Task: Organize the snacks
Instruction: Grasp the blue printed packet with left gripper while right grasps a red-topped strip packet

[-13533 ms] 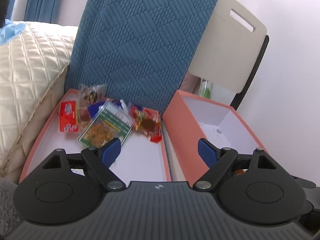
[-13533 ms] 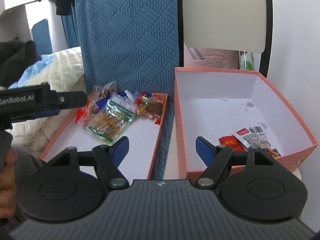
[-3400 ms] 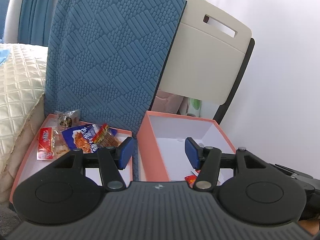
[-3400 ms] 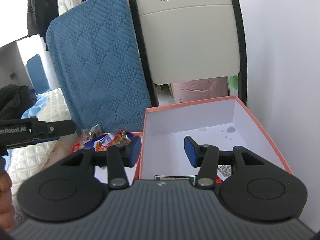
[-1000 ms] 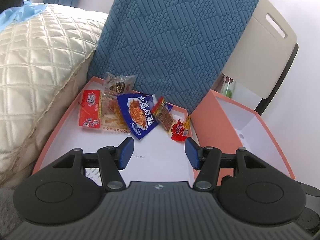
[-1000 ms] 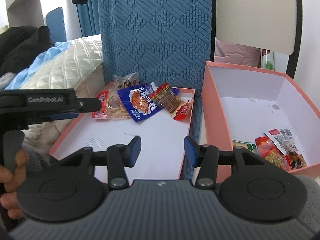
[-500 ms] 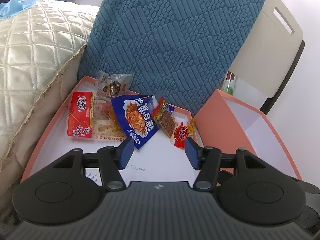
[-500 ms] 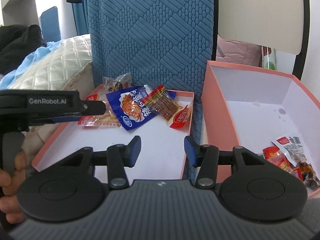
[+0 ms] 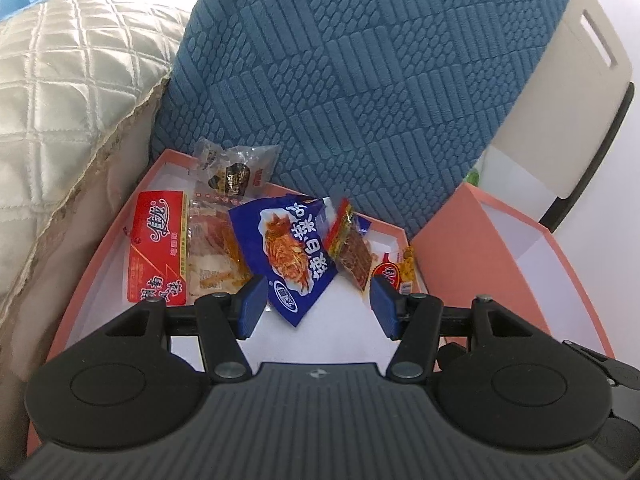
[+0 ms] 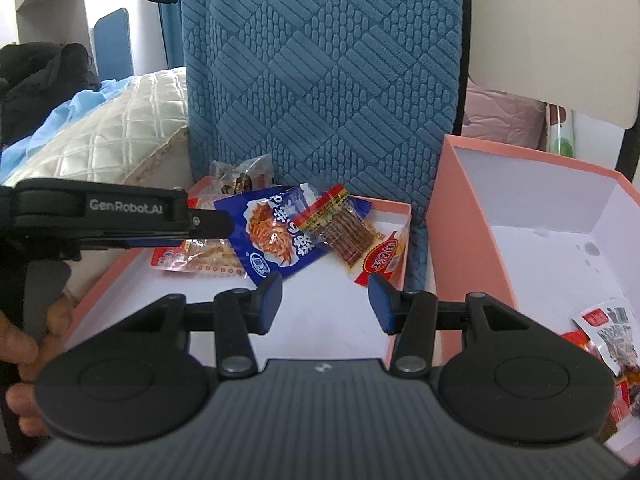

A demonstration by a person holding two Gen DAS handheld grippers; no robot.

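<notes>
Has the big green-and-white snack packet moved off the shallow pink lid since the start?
Yes. The shallow pink lid no longer holds it; a blue foil snack bag lies there now. Whether it reached the deep pink box cannot be told.

Blue snack packet (image 9: 294, 254), salmon-pink tray (image 9: 100, 256), teal quilted cushion (image 9: 360, 80)

A tall blue quilted fabric backrest (image 9: 372, 92) stood upright at centre. Beside it stood a cream plastic chair back (image 10: 560, 32) with a black frame, against a plain white wall (image 9: 624, 12). A cream diamond-stitched cushion (image 9: 68, 76) lay left, in daylight.
</notes>
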